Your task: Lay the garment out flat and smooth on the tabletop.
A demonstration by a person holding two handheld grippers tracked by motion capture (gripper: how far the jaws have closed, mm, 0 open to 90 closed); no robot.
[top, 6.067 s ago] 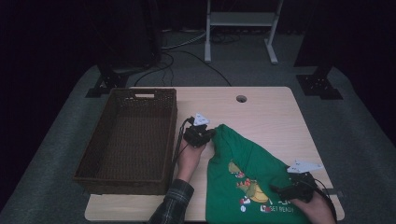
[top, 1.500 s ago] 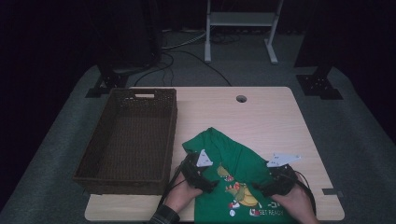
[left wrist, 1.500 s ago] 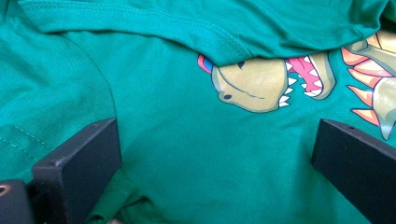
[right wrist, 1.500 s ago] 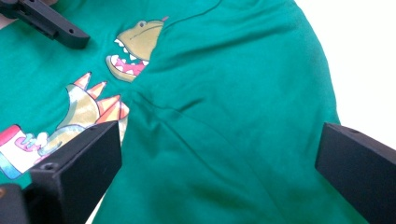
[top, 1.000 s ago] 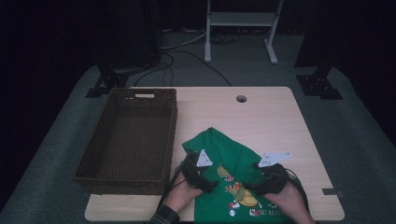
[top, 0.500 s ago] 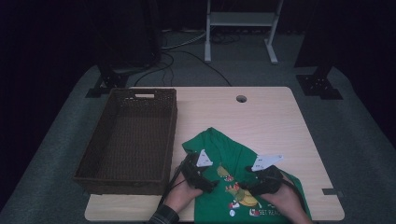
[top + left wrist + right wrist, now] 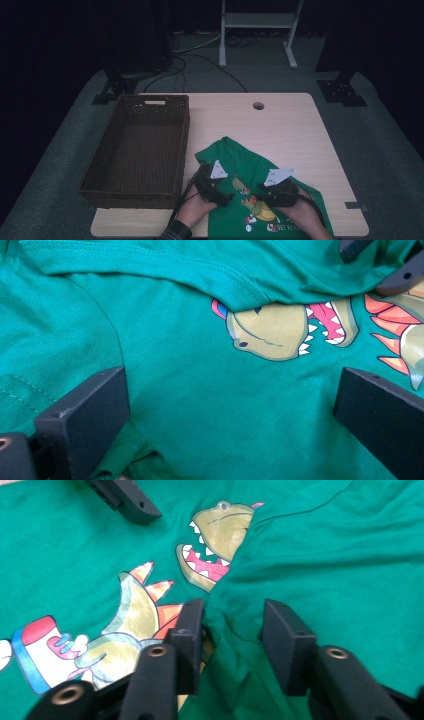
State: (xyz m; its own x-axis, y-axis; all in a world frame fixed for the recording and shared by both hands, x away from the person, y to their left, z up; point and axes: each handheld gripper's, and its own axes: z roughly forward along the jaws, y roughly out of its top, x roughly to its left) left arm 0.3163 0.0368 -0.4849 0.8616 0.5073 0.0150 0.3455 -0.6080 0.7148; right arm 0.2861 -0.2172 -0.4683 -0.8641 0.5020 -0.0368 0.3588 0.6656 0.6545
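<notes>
High view: one table [image 7: 280, 120], one woven basket [image 7: 137, 150] at its left, one green T-shirt [image 7: 250, 170] crumpled at the near edge right of the basket. Two grippers rest on the shirt, left gripper [image 7: 220, 192] and right gripper [image 7: 267, 195]; both hands are partly cut off by the near edge, and the jaws are too small to read here.

Left gripper view: jaws stand wide apart over the shirt, pressing nothing between them; a fold hides part of the dinosaur print [image 7: 270, 332].

Right gripper view: jaws, having just been closing, flank a raised fold of shirt [image 7: 232, 625]; whether the pads press it cannot be made out.
</notes>
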